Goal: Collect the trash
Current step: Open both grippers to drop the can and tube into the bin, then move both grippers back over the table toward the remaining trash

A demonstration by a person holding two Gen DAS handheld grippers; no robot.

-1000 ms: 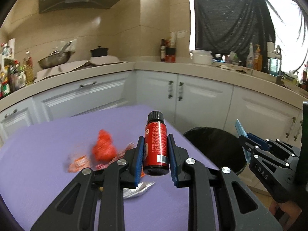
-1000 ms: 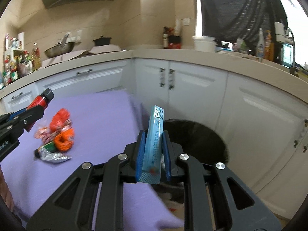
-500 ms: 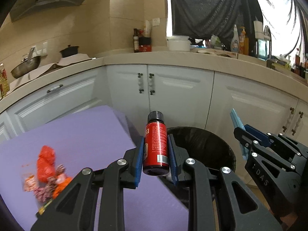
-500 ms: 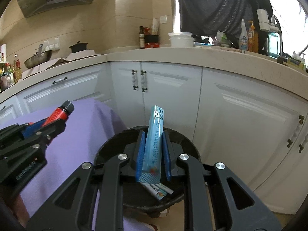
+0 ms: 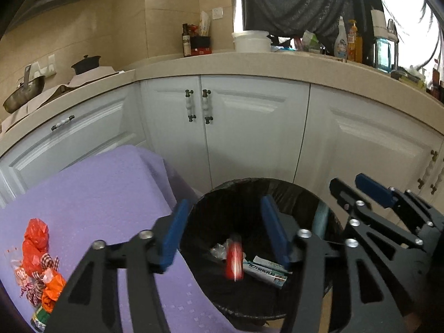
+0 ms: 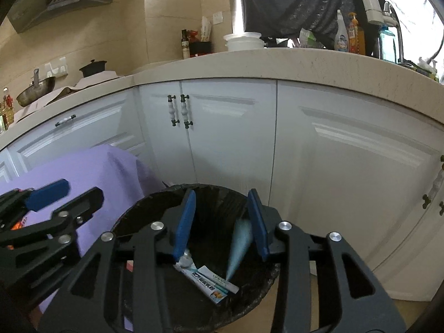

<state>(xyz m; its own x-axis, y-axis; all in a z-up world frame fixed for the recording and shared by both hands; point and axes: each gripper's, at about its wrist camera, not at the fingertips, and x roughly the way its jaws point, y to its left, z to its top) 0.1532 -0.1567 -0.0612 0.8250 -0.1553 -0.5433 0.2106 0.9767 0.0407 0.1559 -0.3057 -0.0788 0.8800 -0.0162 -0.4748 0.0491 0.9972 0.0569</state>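
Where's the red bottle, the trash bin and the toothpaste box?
red bottle (image 5: 234,260), left wrist view, on its blurred red body.
trash bin (image 6: 133,216), right wrist view, on its black rim.
toothpaste box (image 6: 211,281), right wrist view, on its printed side.

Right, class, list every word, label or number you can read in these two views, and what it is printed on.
No text reads clearly.
Box in the bin: printing too blurred.
Red bottle: label smeared by blur.
Spray bottle on the counter: label too small.
Orange wrapper on the purple cloth: white marks, illegible.
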